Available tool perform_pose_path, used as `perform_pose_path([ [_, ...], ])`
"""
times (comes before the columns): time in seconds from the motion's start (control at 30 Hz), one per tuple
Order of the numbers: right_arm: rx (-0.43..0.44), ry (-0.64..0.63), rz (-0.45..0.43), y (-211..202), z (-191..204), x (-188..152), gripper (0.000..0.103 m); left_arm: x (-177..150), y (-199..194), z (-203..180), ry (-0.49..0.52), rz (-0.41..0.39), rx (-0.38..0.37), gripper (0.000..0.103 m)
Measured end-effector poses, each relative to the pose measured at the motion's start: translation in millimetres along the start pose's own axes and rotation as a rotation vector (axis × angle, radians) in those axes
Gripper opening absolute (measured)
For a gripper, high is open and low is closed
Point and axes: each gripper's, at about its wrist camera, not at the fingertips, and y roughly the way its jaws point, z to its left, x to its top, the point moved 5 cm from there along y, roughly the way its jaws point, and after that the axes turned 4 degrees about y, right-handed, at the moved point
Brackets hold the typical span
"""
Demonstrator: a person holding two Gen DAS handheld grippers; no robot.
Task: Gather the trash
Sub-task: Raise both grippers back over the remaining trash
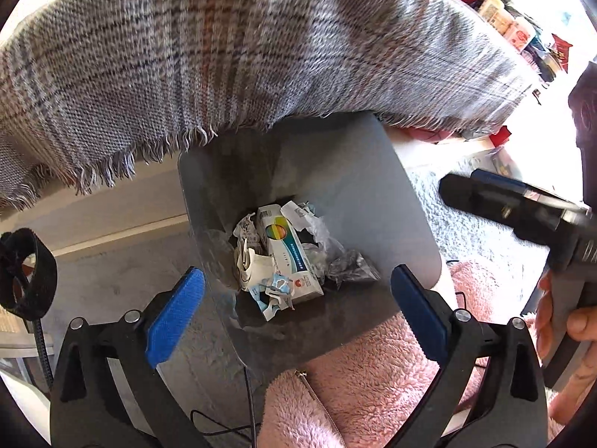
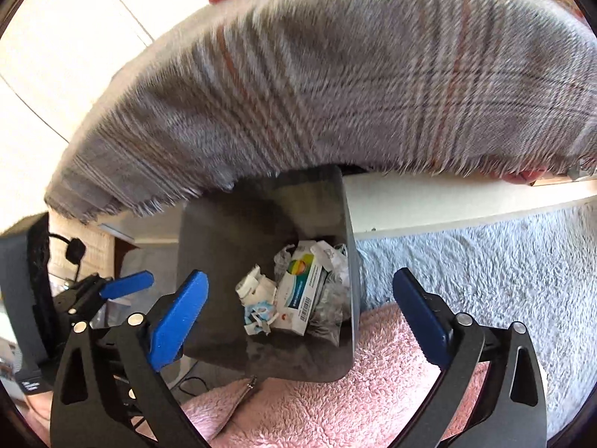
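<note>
A grey bin (image 1: 354, 186) (image 2: 242, 224) stands below both grippers, under the fringe of a draped cloth. At its bottom lie a white carton with a rainbow mark (image 1: 287, 254) (image 2: 302, 291), crumpled white paper (image 1: 248, 257) (image 2: 253, 287) and clear plastic wrap (image 1: 347, 265) (image 2: 328, 310). My left gripper (image 1: 296, 272) hangs over the bin mouth, open, with nothing between its blue pads. My right gripper (image 2: 298, 275) is also over the bin, open and empty. In the left wrist view, the right gripper's black body (image 1: 485, 194) reaches in from the right, held by a hand (image 1: 574, 336).
A grey plaid cloth (image 1: 224, 56) (image 2: 335, 93) with a frayed fringe hangs over the table edge just above the bin. A pink fluffy garment (image 1: 373, 373) (image 2: 335, 392) lies against the bin's near side. A pale shaggy rug (image 2: 485, 261) spreads to the right. Cluttered packages (image 1: 515, 26) sit at the far right.
</note>
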Motion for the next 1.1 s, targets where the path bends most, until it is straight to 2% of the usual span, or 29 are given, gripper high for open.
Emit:
perform_pose_path([
  [0.1, 0.007, 0.014, -0.021, -14.9, -4.5, 6.4, 0.100, 3.1, -11.7, -1.0, 0.016, -0.011, -0.003, 0.095],
  [0.2, -0.005, 0.015, -0.047, -30.4, -8.9, 15.9, 0.100, 15.4, -34.3, 1.1, 0.013, -0.062, 0.008, 0.095],
  [0.37, -0.017, 0.019, -0.095, -52.1, -16.9, 35.6, 0.100, 46.5, -69.1, 4.8, -0.004, -0.164, 0.019, 0.095],
  [0.57, -0.038, 0.025, -0.153, -77.5, -30.0, 66.8, 0.100, 85.7, -86.1, 8.0, -0.024, -0.227, -0.011, 0.095],
  [0.8, -0.065, 0.049, -0.263, -106.9, -44.7, 121.4, 0.100, 139.0, -101.3, 10.6, -0.018, -0.294, -0.003, 0.095],
  [1.1, -0.117, 0.027, -0.319, -102.0, -45.9, 196.3, 0.100, 217.3, -101.0, 9.9, 0.025, -0.347, 0.028, 0.095],
])
